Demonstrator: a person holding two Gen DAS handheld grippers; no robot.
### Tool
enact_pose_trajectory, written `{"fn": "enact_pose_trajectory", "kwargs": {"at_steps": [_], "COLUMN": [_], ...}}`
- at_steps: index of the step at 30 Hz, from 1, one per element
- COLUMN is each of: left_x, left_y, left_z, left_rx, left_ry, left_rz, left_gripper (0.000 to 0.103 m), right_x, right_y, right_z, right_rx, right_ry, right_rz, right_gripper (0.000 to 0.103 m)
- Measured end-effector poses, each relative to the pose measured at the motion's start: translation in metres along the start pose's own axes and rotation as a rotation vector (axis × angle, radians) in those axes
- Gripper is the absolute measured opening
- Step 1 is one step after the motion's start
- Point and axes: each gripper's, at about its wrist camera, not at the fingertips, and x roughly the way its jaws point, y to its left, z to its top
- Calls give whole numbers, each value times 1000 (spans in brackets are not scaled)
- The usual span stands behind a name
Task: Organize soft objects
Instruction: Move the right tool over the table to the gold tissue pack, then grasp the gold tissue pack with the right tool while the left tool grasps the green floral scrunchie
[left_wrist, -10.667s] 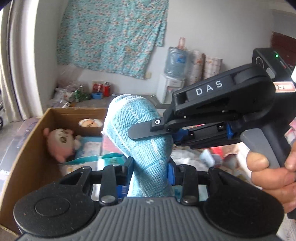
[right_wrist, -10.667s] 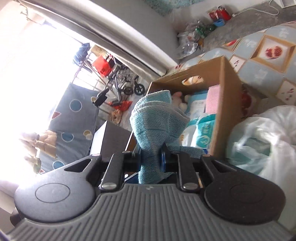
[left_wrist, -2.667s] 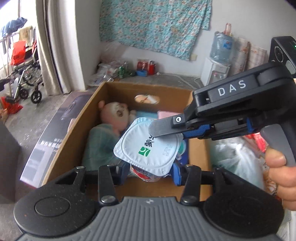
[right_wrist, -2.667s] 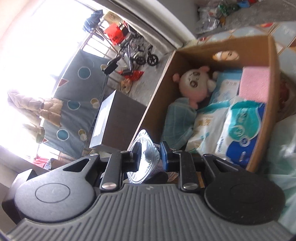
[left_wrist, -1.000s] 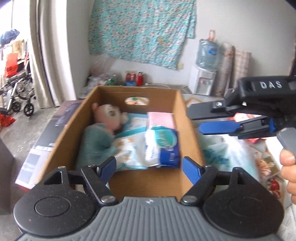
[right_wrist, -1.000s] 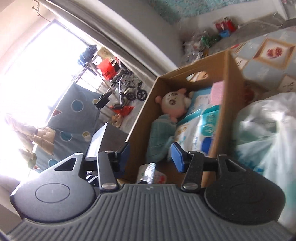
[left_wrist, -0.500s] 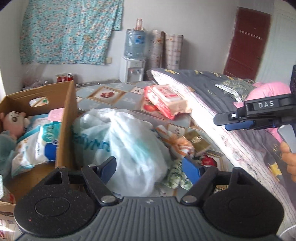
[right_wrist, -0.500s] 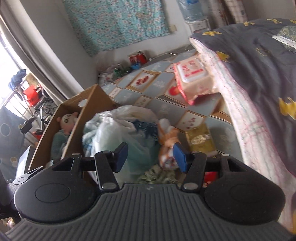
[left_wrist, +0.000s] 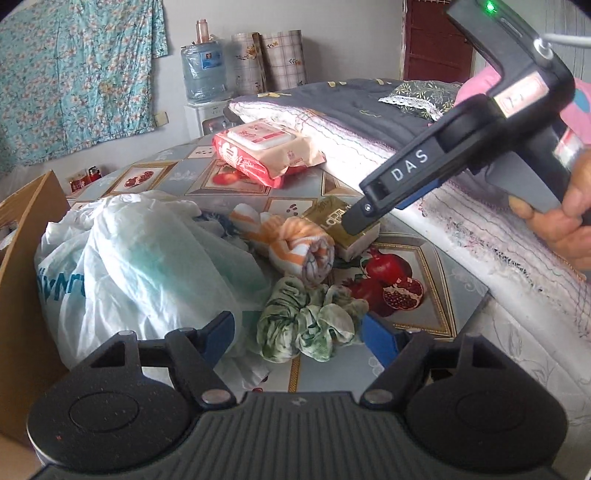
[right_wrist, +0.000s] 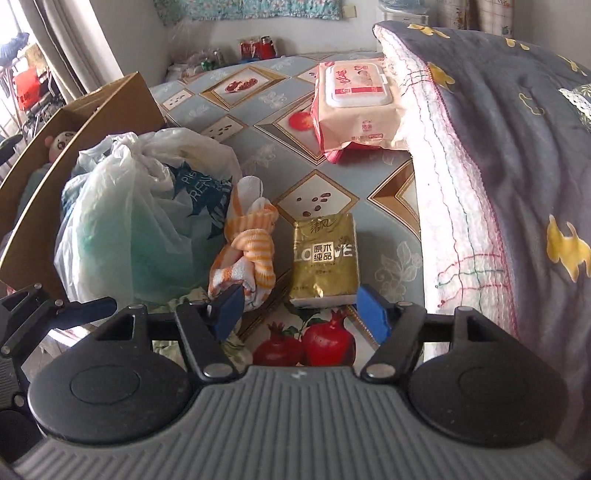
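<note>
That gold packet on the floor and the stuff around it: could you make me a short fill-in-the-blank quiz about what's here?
1. The gold packet lies between the striped orange cloth and the ____.
2. The right claw, opening, holds ____.
3. The crumpled cloth in front of the left claw is white and ____.
4. The pink wipes pack leans against the ____.

Missing words: bed; nothing; green; bed

I can read "DAS" in white letters along the right gripper (left_wrist: 364, 218). The gold tissue pack (right_wrist: 324, 257) shows "LOVE" in big letters, with a dark badge of Chinese characters, 原木纯品, over the middle. The white bag (right_wrist: 147, 206) has partial lettering, "RES"; the wipes pack (right_wrist: 354, 99) print is too small.
</note>
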Motion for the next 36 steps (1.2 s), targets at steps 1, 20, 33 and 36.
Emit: {"fn": "enact_pose_trajectory", "kwargs": {"at_steps": [1, 20, 33, 36], "left_x": [4, 42, 22, 15], "left_y": [0, 14, 26, 25], "left_z": [-1, -9, -12, -14], "left_rx": [1, -51, -130, -134], "left_ry": [6, 55, 4, -9], "left_rz": [-7, -56, -80, -79], "left_gripper": [78, 51, 13, 11], "right_x": [6, 69, 31, 12], "right_y": [-1, -25, -35, -39], "right_z": [4, 19, 2, -7], "right_rx": [-16, -110, 41, 87], "right_ry": [9, 105, 78, 58], "right_rz": [4, 49, 29, 34], "right_gripper": [67, 65, 53, 53]}}
